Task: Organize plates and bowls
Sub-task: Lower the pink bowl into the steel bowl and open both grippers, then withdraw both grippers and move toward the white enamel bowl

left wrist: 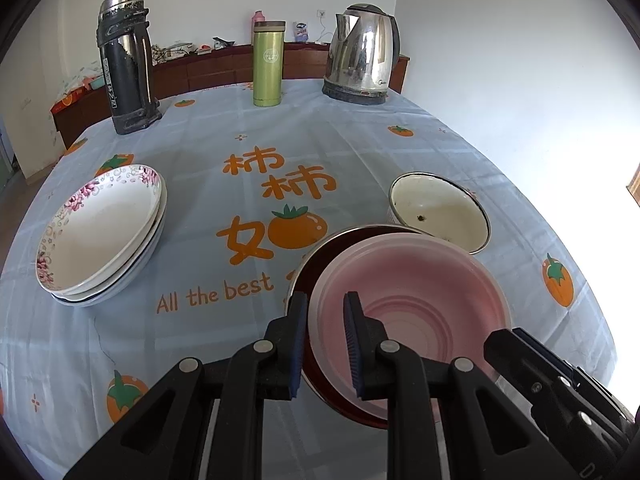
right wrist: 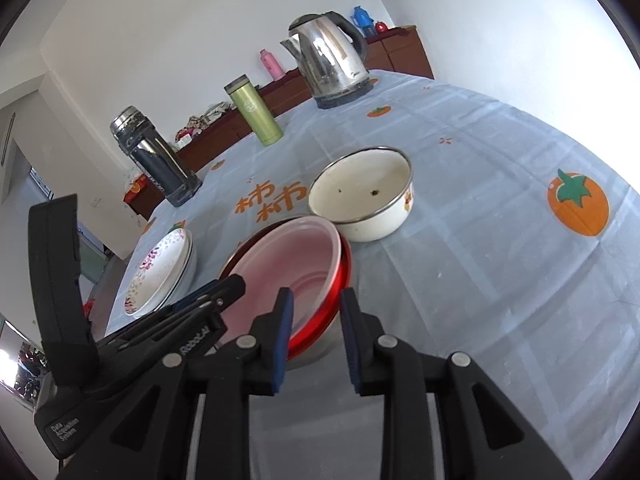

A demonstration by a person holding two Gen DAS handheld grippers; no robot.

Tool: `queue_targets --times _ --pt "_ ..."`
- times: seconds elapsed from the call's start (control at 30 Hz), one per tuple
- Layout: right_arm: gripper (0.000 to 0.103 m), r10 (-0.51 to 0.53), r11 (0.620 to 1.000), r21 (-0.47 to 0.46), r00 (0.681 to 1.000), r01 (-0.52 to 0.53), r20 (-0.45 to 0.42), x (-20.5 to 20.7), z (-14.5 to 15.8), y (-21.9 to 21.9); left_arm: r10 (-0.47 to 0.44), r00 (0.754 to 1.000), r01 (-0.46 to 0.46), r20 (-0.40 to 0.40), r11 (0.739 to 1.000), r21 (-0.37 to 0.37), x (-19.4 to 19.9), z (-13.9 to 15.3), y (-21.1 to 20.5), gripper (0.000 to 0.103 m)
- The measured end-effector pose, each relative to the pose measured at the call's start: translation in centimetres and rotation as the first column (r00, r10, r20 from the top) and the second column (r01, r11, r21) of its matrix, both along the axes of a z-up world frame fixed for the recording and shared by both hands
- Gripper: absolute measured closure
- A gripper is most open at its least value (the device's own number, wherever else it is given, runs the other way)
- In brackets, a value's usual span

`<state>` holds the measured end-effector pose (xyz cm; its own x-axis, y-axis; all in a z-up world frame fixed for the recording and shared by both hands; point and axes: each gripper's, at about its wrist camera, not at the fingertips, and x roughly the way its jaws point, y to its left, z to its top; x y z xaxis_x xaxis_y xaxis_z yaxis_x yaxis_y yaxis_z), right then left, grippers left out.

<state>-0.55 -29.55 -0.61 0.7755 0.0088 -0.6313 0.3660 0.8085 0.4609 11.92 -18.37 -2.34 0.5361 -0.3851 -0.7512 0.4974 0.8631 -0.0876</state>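
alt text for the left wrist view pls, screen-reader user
The left tongs straddle the near rim of a pink bowl nested in a red bowl, jaws open. A cream enamel bowl sits behind, stacked floral plates to the left.

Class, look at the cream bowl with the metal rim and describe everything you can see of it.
The cream bowl is round and deep, looks like enamelled metal, with a thin silvery rim and a small orange picture on its outer wall. Inside it is empty apart from a couple of dark specks on the bottom. It stands upright on the blue tablecloth, just behind the pink bowl nested in a red one; whether it touches them cannot be told. Neither gripper holds it.
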Motion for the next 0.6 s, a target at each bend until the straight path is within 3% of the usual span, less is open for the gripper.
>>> queue_targets --times 0.2,0.37,0.47,0.6 --pt "0.077 -0.003 1.0 0.0 1.0 0.003 -0.002 -0.2 -0.4 0.0 0.01 0.999 -0.01 0.045 1.0 0.001 -0.8 0.5 0.3 0.082" --pt "0.071 -0.004 1.0 -0.024 1.0 0.004 -0.002 -0.3 -0.5 0.4 0.05 0.996 -0.051 0.078 0.999 0.015 -1.0 0.8 0.9 0.081" --pt "0.07 0.003 0.999 -0.039 1.0 -0.003 -0.002 -0.1 -0.7 0.7 0.063 0.995 -0.064 0.075 0.998 0.008 -0.9 0.8 1.4 0.073" --pt "0.067 0.006 0.998 -0.062 1.0 -0.006 0.008 -0.4 -0.7 1.0 0.091 0.989 -0.092 0.118 0.996 0.0 -1.5 1.5 2.2 0.049"
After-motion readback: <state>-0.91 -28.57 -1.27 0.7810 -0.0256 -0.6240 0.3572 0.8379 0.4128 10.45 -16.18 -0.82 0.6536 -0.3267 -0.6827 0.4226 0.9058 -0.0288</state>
